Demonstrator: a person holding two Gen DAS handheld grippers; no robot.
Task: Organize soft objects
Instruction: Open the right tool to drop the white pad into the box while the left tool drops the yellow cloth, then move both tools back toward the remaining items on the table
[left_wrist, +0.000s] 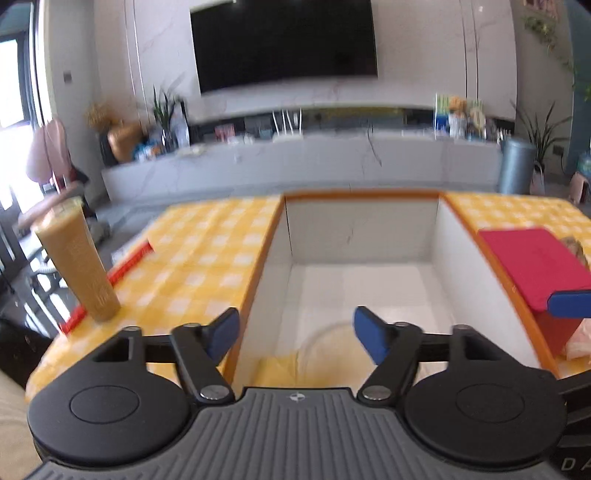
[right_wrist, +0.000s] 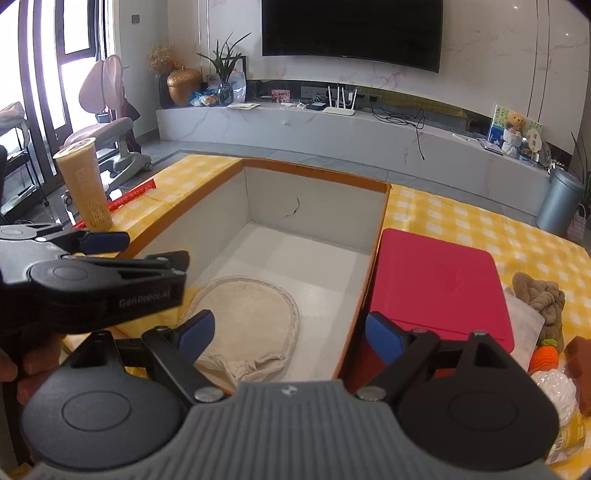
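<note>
A white storage box (right_wrist: 314, 199) with an orange rim sits on the yellow checked table; it also shows in the left wrist view (left_wrist: 362, 221). A cream round soft hat (right_wrist: 247, 321) lies on its floor at the near left; its edge shows in the left wrist view (left_wrist: 325, 350). My left gripper (left_wrist: 295, 336) is open and empty above the box's near edge, and shows in the right wrist view (right_wrist: 147, 251). My right gripper (right_wrist: 288, 336) is open and empty over the box's near right wall. Soft toys lie at the right: a brown knitted one (right_wrist: 543, 299), an orange one (right_wrist: 545, 358), a white one (right_wrist: 557, 391).
A red lid or box (right_wrist: 439, 284) lies right of the storage box, also in the left wrist view (left_wrist: 535, 266). A tall cup of milk tea (right_wrist: 86, 184) and a red strip (right_wrist: 129, 197) stand at the table's left edge. A TV wall is behind.
</note>
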